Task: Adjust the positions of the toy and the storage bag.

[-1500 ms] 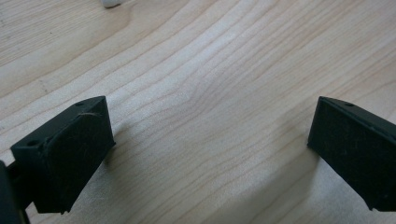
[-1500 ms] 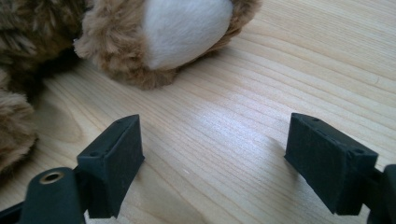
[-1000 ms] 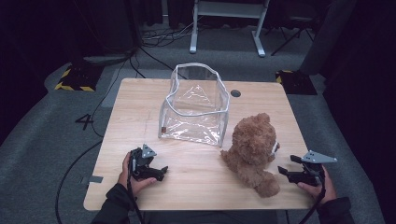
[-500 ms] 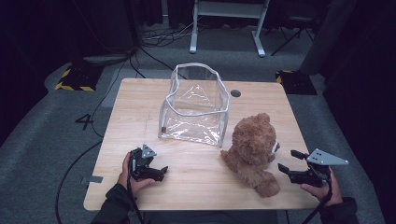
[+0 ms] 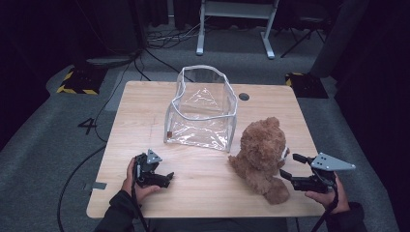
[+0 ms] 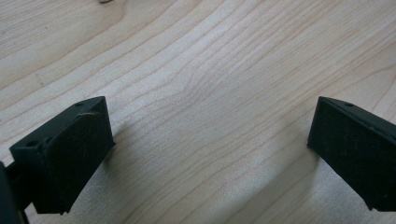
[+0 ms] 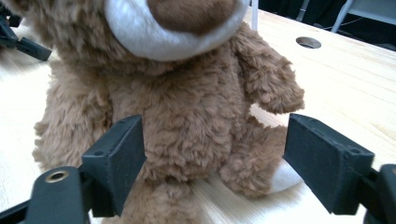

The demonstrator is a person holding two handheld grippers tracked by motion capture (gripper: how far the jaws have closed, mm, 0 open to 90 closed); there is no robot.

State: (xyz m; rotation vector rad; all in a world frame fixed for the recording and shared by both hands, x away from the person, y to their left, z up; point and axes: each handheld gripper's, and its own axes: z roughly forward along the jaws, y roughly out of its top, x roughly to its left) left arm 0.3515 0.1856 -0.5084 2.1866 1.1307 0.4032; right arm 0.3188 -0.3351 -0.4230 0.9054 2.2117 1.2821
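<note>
Right claw (image 5: 289, 166) agape beside teddy bear (image 5: 261, 150)

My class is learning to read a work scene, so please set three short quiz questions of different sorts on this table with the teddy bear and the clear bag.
1. True or false: the teddy bear is inside the clear bag.
2. Which gripper points at the bear? A left gripper B right gripper
3. Fill in: the left gripper's open jaws face bare ____.

Key: 1 false, the bear sits on the table beside the bag. 2 B, jaws open, not pressing it. 3 wood.
</note>
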